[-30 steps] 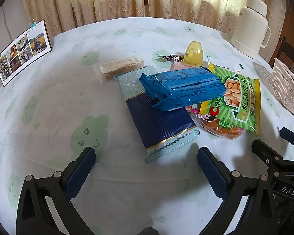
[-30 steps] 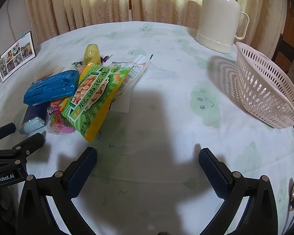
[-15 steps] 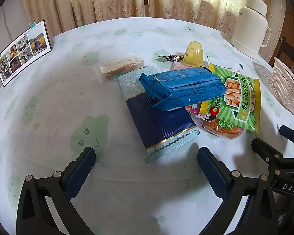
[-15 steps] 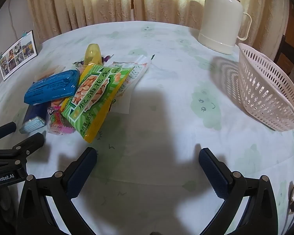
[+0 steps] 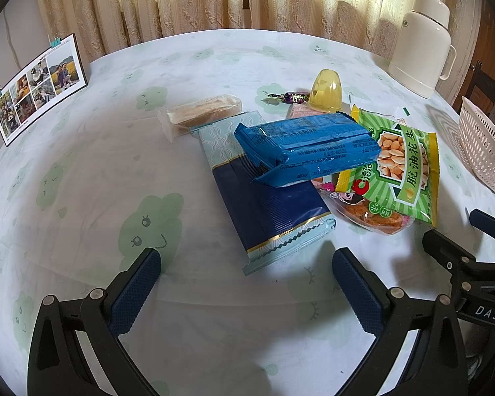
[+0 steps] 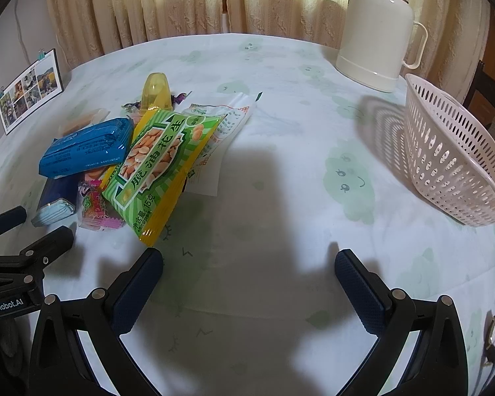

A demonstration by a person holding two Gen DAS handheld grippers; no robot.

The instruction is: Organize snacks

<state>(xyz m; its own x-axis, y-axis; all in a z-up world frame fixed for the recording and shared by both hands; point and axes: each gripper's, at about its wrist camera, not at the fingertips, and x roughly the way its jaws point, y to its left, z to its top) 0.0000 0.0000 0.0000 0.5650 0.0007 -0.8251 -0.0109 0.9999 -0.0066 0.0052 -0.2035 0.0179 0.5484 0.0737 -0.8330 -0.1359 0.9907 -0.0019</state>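
Left wrist view shows our left gripper (image 5: 246,274) spread wide and empty, as is our right gripper (image 6: 247,274). Snacks lie heaped left of the basket (image 6: 452,158). We judge the top blue packet (image 5: 308,143) best lifted first, pinched across its narrow width.

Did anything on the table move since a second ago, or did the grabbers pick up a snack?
Almost nothing changed. The right gripper drifted very slightly; the left gripper held steady. Both are open and empty. The snack pile, with the blue packet and green peanut bag, the basket and the flask stayed put.
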